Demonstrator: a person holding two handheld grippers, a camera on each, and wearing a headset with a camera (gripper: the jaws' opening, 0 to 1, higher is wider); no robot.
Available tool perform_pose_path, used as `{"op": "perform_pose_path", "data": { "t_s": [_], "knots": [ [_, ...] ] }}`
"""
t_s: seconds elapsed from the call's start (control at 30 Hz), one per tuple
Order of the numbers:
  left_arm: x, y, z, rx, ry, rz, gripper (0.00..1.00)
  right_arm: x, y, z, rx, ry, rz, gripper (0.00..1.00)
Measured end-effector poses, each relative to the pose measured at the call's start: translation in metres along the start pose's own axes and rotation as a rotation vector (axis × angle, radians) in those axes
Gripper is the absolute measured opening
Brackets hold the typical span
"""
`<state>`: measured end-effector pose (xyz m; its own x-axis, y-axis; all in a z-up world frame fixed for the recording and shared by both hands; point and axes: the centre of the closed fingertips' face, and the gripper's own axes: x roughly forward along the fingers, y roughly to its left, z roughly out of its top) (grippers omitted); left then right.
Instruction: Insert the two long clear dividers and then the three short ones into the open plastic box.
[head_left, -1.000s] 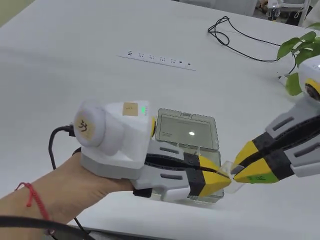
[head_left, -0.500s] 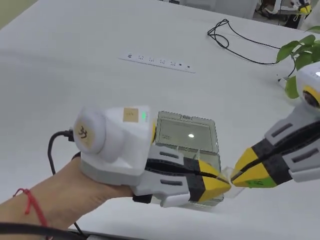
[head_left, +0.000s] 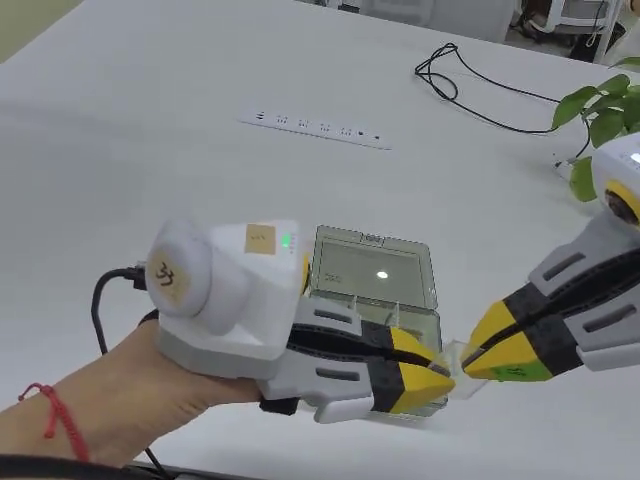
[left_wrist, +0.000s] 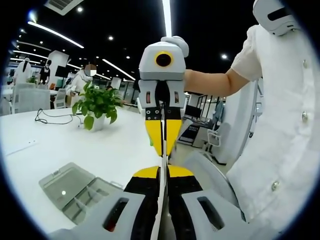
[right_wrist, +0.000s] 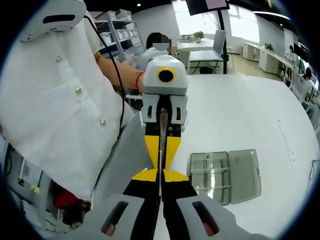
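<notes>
1. Head view: left gripper (head_left: 436, 372) and right gripper (head_left: 468, 362) meet tip to tip, both clamped on a clear divider (head_left: 455, 353). The left gripper's body hides part of the open box (head_left: 372, 272).
2. Left gripper view: jaws together; plant (left_wrist: 97, 102) behind the box.
3. Right gripper view: jaws together; box at right.

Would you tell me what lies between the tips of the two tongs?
A small clear divider bridges the left tongs and right tongs, seen in the head view.

Bright overhead light, fisheye edges
</notes>
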<state>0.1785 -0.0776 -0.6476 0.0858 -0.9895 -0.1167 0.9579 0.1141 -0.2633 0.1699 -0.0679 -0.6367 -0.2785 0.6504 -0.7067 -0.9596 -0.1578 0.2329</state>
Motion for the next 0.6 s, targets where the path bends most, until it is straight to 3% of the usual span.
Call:
{"op": "perform_pose_path", "data": {
  "t_s": [0.6],
  "knots": [
    [-0.022,0.018,-0.012,-0.009,0.032,0.103,0.25,-0.010,-0.020,-0.015,0.007,0.030,-0.065,0.03]
  ]
}}
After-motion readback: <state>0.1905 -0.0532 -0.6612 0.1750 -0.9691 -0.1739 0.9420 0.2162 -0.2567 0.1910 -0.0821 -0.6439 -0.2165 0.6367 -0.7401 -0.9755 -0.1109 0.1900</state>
